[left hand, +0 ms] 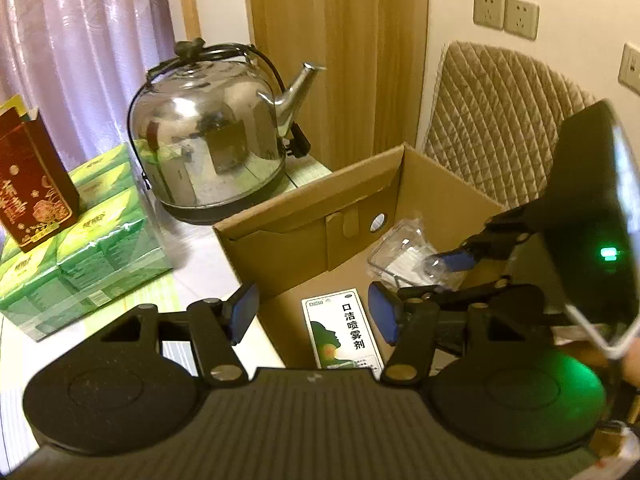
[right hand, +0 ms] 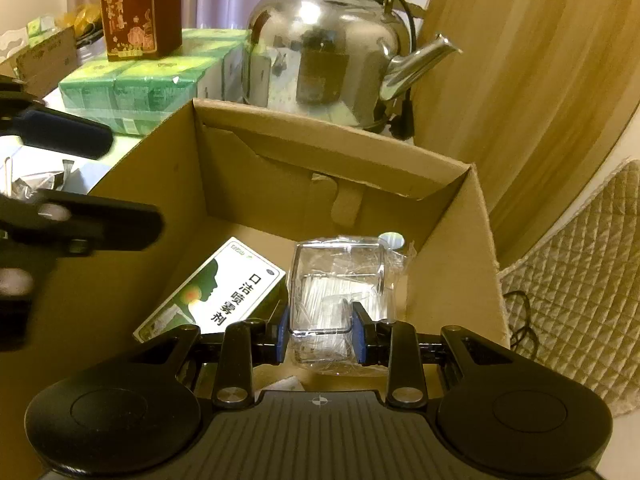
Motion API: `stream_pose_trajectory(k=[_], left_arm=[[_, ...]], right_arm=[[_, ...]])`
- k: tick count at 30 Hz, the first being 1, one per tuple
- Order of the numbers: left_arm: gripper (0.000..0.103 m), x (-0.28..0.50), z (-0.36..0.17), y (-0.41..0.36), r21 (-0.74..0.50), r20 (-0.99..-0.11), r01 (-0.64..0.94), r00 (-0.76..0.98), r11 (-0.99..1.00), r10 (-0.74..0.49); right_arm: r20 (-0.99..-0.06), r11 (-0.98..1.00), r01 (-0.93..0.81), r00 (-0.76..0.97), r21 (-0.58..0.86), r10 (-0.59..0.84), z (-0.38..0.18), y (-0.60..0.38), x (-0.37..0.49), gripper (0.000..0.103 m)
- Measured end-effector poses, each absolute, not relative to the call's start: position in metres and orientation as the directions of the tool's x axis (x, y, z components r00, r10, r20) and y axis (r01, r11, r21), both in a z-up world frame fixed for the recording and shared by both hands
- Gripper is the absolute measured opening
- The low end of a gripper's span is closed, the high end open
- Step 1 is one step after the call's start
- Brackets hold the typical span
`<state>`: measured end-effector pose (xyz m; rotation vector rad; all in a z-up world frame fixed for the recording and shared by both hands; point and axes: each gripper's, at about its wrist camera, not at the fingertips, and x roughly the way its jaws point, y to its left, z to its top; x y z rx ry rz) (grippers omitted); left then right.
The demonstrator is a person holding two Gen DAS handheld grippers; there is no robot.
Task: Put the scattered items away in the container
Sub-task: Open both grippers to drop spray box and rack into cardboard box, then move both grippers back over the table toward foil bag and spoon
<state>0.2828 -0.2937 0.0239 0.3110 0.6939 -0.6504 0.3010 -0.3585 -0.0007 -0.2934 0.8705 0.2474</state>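
- The left wrist camera sits behind the left gripper (left hand: 314, 314) and looks forward and down over the near edge of the box (left hand: 308, 208), close to it.
- It faces the kettle (left hand: 208, 136) and the curtain; the right gripper (left hand: 460, 260) enters from its right side.
- The right wrist camera sits behind the right gripper (right hand: 320, 334) and looks down into the box (right hand: 452, 216) from very near.
- Both views share the box inside, the white carton (left hand: 342, 330) (right hand: 216, 292), the kettle (right hand: 324, 52) and the green packs (left hand: 80, 240) (right hand: 152, 76).
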Motion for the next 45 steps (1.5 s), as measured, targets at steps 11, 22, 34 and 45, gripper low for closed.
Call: stream_pose_trajectory(k=[11,22,34,45], left_arm=[[0.057,0.263,0.036,-0.253,-0.008,-0.656,0.609,0.595,0.793,-0.464],[0.061,0.222,0.059,-0.209,-0.052,-0.637,0.557,0.621,0.829,-0.458],[0.083,0.154,0.066,-0.145,-0.065,-0.649,0.476,0.647,0.877,-0.400],[0.100,0.114,0.057,-0.097,-0.041,-0.667,0.408,0.668,0.912,-0.329]], right_arm=[[-0.753,0.938,-0.322,0.647,-0.126,0.121,0.013,-0.356,0.297,0.052],[-0.709,0.958,-0.282,0.687,-0.057,0.160,0.058,-0.362,0.234,0.075],[-0.669,0.955,-0.295,0.708,0.012,0.227,0.085,-0.341,0.140,0.101],[-0.664,0.948,-0.314,0.696,0.058,0.272,0.083,-0.320,0.080,0.101]])
